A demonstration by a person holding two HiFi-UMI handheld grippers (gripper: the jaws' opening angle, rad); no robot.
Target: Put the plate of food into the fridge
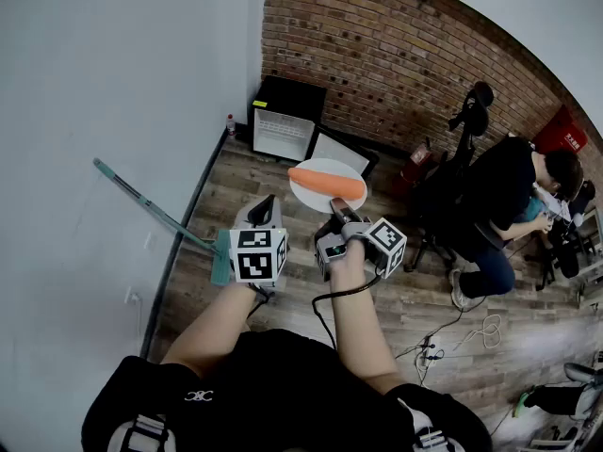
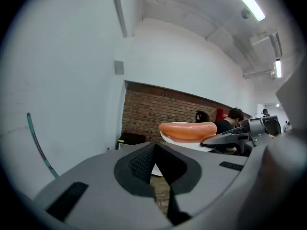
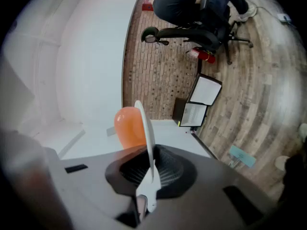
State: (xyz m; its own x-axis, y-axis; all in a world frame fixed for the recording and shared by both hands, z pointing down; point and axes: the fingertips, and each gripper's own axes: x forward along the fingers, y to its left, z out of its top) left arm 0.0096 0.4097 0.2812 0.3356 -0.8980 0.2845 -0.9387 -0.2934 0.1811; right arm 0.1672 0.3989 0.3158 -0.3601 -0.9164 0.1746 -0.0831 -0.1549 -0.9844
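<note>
The right hand-held gripper (image 1: 337,207) (image 3: 146,176) is closed tight on the rim of a white plate (image 1: 311,169) (image 3: 146,128), and its jaws pinch the near edge of it. The plate is held up in the air in front of the person, out past the jaws. A long orange sausage (image 1: 327,183) (image 3: 127,126) lies across the top of the plate. The left hand-held gripper (image 1: 264,205) (image 2: 154,150) is just beside the right one. Its jaws are closed together and there is nothing in them. In the left gripper view the plate (image 2: 178,142) and the sausage (image 2: 188,130) show a little way off to the right, and that gripper does not touch them. Past the plate, a small black fridge (image 1: 287,121) (image 3: 192,113) stands on the wood floor (image 1: 471,299) in the corner, against the brick wall (image 1: 396,55). Its door hangs open and the inside looks white. The plate is well apart from the fridge. A mop (image 1: 151,205) with a blue-green handle leans on the white wall (image 1: 113,83) at the left. At the right, someone in dark clothes (image 1: 504,191) sits on a black chair (image 1: 462,158), and cables lie on the floor near them
</note>
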